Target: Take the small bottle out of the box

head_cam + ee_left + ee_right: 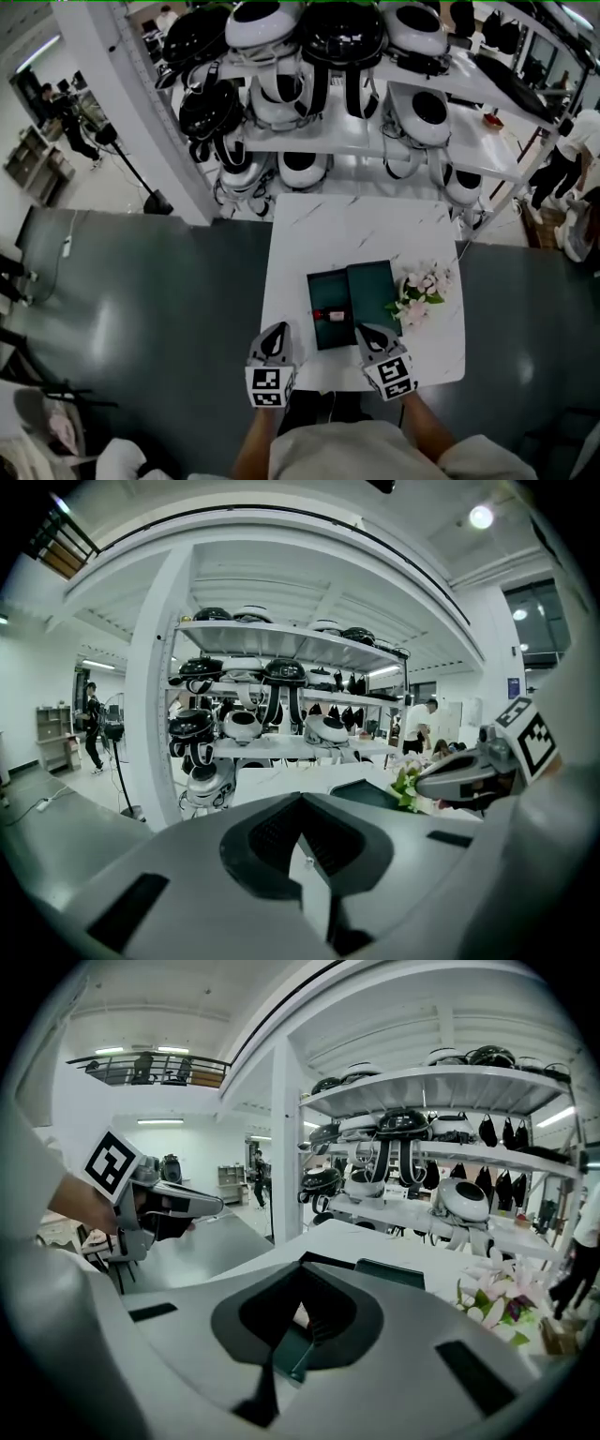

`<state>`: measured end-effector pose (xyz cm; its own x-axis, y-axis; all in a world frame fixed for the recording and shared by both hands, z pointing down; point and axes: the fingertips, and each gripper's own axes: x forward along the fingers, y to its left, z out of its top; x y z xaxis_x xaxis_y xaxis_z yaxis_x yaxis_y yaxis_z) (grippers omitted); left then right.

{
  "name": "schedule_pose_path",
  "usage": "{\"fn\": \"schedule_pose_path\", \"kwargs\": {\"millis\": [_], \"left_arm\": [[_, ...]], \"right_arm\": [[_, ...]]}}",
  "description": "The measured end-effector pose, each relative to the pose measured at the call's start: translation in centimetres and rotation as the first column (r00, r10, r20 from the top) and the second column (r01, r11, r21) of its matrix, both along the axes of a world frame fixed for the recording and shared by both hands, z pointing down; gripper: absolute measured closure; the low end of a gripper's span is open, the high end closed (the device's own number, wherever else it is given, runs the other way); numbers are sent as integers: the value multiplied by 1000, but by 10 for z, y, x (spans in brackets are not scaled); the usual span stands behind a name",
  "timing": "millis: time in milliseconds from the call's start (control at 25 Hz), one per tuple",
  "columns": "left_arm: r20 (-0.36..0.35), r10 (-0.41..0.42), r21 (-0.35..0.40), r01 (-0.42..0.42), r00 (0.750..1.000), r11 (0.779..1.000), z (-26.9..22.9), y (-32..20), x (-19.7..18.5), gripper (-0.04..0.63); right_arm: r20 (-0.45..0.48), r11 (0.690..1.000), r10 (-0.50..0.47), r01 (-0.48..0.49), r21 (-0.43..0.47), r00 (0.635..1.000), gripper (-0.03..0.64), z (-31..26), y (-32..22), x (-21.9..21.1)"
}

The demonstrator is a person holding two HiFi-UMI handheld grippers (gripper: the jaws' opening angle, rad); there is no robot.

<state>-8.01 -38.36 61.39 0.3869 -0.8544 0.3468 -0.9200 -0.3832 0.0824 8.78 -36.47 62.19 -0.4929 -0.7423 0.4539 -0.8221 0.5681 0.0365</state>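
Both grippers closed and empty at the table's near edge; small bottle lies in the open box.

left gripper point(275, 336): jaws together, nothing between them, over the near part of the white marble table point(309, 234), apart from the box on its right. right gripper point(364, 334): jaws together, nothing held, tip just beside the near right corner of the dark green box point(328, 291); can't tell if it touches. The box sits between the two grippers, just ahead of them, with its lid point(373, 289) flat against its right side, ahead of the right gripper. small bottle point(329, 316) is inside the box, ahead-left of the right gripper's tip. The red bit on it is probably a cap, too small to be sure. flowers point(419, 291) are ahead-right of the right gripper. helmet rack point(309, 141) stands beyond the table's far end.
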Motion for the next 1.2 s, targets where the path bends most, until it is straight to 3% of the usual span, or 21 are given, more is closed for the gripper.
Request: {"fn": "schedule_pose_path", "kwargs": {"millis": [360, 600, 760, 960, 1080, 1200], "left_arm": [[-20, 27, -61, -28, 999, 998, 36, -17, -7, 577], [-28, 36, -80, -38, 999, 996, 53, -26, -5, 577], [-33, 31, -95, -34, 999, 995, 61, -28, -7, 577], [-33, 27, -104, -30, 999, 994, 65, -33, -10, 577], [-33, 25, -107, -28, 999, 994, 67, -33, -10, 577], [-36, 19, -111, -23, 999, 994, 69, -32, -11, 577]], "right_arm": [[-122, 996, -60, 51, -72, 991, 595, 42, -13, -15], [-270, 985, -168, 147, -95, 948, 595, 74, -22, -25], [-404, 962, -271, 239, -129, 874, 595, 93, -23, -33], [-577, 922, -377, 352, -161, 724, 595, 114, -29, -40], [-641, 897, -420, 401, -186, 643, 595, 125, -32, -44], [-666, 881, -450, 419, -221, 594, 594, 134, -33, -46]]}}
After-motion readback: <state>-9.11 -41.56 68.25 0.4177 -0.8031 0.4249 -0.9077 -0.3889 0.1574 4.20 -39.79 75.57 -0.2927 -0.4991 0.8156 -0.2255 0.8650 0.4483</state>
